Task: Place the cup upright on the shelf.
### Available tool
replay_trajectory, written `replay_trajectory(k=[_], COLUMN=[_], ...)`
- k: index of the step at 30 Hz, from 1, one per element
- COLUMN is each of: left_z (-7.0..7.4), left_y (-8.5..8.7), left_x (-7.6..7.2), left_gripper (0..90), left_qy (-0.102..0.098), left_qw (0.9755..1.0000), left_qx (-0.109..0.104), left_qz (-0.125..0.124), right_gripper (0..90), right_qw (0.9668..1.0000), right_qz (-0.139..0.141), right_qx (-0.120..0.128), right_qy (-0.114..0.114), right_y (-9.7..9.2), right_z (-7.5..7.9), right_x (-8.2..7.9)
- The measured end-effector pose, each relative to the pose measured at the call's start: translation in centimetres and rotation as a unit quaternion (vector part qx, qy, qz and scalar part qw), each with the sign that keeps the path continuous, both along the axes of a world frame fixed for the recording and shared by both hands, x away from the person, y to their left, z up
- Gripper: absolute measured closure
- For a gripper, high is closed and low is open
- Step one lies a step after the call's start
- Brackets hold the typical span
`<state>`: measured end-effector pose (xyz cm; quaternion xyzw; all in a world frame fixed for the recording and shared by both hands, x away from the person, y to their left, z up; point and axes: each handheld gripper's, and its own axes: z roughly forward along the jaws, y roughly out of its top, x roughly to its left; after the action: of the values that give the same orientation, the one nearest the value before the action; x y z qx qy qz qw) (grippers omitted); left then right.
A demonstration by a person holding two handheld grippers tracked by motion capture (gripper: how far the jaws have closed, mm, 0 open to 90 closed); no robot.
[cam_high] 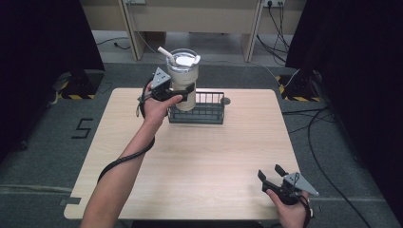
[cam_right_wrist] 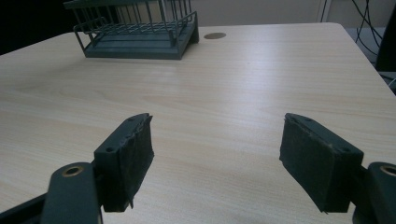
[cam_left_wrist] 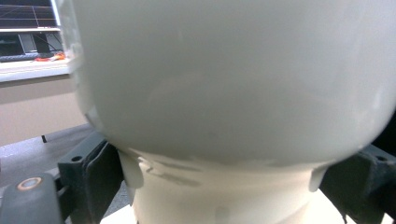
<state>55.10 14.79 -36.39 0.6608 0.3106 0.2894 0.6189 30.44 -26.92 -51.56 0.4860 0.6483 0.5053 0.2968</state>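
Note:
A cream tumbler (cam_high: 183, 78) with a clear lid and a white straw (cam_high: 165, 52) is upright over the left end of a dark wire basket (cam_high: 205, 114). My left gripper (cam_high: 184, 91) is shut on its body from the left. In the left gripper view the tumbler (cam_left_wrist: 224, 93) spans the frame, and the left gripper (cam_left_wrist: 224, 186) presses a pad (cam_left_wrist: 100, 175) on its narrower lower part. The basket (cam_right_wrist: 140, 32) looks bare inside. My right gripper (cam_high: 270, 173) rests open near the table's front right corner, the right gripper (cam_right_wrist: 217, 154) holding nothing.
The light wooden table (cam_high: 199, 156) has a round cable hole (cam_high: 226, 100) just right of the basket. Cables lie on the floor to the right (cam_high: 318, 142). A wooden bench (cam_high: 190, 19) stands beyond the far edge.

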Motion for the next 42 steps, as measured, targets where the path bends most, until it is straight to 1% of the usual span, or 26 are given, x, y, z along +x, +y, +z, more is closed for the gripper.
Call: replay_trajectory(k=[9, 16, 17, 21, 22, 27, 32, 34, 39, 42], left_z=[0.1, 0.0, 0.0, 0.1, 0.1, -0.1, -0.4, -0.5, -0.8, -1.0], left_y=[-0.7, -1.3, -1.3, -1.6, -1.6, -1.9, -1.9, -1.9, -2.0, -2.1], left_x=[1.0, 1.9, 2.0, 2.5, 2.6, 3.2, 3.8, 4.0, 4.6, 4.7], left_gripper=[10.1, 10.1, 10.1, 10.0, 10.0, 10.0, 10.0, 10.0, 10.0, 10.0], left_qy=[0.0, 0.005, 0.005, 0.003, 0.003, 0.009, 0.015, 0.018, 0.021, 0.024], left_qw=[1.0, 1.0, 1.0, 0.9999, 0.9999, 0.9998, 0.9996, 0.9995, 0.9994, 0.9994], left_qx=[0.0, -0.003, -0.001, 0.011, 0.011, 0.01, 0.003, 0.004, 0.006, 0.003], left_qz=[0.001, 0.006, 0.007, 0.01, 0.011, 0.015, 0.023, 0.026, 0.027, 0.026], right_gripper=[25.7, 25.6, 25.6, 25.5, 25.5, 25.5, 25.4, 25.4, 25.4, 25.4], right_qw=[1.0, 1.0, 1.0, 1.0, 0.9999, 0.9999, 0.9999, 0.9999, 0.9999, 0.9999], right_qz=[-0.001, -0.001, 0.0, 0.001, 0.001, 0.001, 0.002, 0.002, 0.002, 0.002], right_qx=[0.005, 0.004, 0.003, 0.009, 0.01, 0.011, 0.012, 0.012, 0.012, 0.015], right_qy=[0.0, -0.001, -0.003, 0.002, 0.003, 0.002, 0.002, 0.001, 0.002, 0.004], right_y=[0.0, -0.1, -0.2, -0.2, -0.2, -0.2, -0.3, -0.3, -0.3, -0.2], right_z=[0.0, 0.0, 0.0, 0.0, 0.0, 0.0, 0.0, 0.0, 0.0, 0.0], right_x=[0.0, 0.0, 0.0, 0.0, 0.0, 0.0, 0.0, 0.1, 0.1, 0.1])
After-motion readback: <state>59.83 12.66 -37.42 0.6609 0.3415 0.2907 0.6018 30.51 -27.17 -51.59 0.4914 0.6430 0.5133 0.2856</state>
